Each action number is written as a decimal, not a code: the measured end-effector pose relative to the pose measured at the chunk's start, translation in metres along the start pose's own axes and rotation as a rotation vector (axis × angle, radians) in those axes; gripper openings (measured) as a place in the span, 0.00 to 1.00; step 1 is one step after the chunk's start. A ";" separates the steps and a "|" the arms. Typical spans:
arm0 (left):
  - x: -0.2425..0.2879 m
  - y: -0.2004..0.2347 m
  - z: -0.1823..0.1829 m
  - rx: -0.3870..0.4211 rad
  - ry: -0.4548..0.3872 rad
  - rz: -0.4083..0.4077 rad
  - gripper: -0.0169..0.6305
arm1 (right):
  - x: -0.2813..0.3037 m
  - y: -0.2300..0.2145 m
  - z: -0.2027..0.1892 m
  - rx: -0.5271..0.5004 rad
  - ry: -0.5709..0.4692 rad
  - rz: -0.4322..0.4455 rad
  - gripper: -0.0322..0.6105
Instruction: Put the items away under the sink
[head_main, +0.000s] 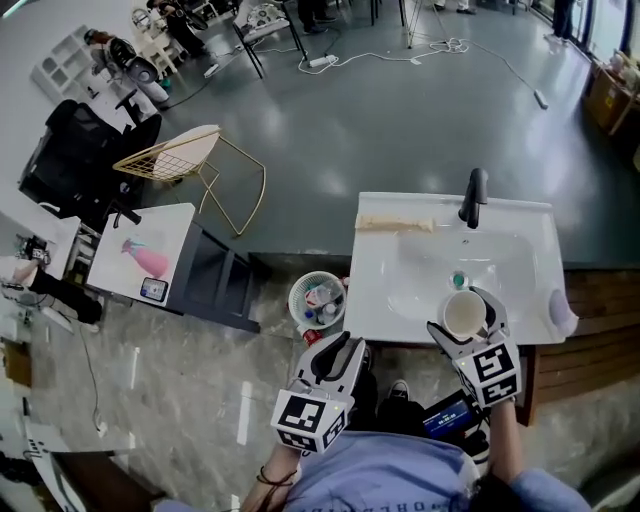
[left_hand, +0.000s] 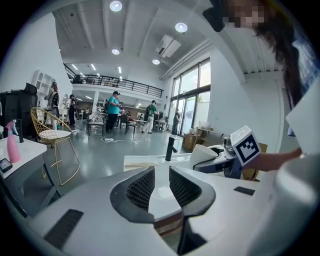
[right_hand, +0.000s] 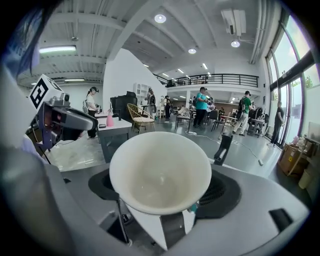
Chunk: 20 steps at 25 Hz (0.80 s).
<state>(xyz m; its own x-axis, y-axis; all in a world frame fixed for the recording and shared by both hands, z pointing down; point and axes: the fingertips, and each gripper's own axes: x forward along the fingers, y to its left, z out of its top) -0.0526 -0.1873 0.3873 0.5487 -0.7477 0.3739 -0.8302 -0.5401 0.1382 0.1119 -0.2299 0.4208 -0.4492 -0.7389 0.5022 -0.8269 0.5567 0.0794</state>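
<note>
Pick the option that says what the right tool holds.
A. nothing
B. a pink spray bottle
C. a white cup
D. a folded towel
C: in the right gripper view the cup sits clamped between the jaws of the right tool.

White sink top (head_main: 372, 290) — black faucet (head_main: 473, 197) at its back edge, long beige strip (head_main: 395, 224) beside it
</note>
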 end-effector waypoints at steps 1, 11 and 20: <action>0.000 -0.005 -0.001 0.005 0.004 -0.008 0.18 | -0.006 -0.001 -0.002 0.001 -0.001 -0.010 0.68; -0.001 -0.045 0.000 0.068 0.007 -0.117 0.18 | -0.059 -0.014 -0.030 0.072 0.000 -0.141 0.68; -0.022 -0.076 -0.008 0.124 0.007 -0.272 0.18 | -0.110 0.006 -0.059 0.177 -0.013 -0.299 0.68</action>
<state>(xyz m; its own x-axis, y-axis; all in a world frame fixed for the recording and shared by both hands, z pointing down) -0.0019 -0.1267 0.3759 0.7485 -0.5662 0.3452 -0.6338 -0.7640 0.1212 0.1761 -0.1227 0.4172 -0.1815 -0.8648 0.4681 -0.9680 0.2411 0.0702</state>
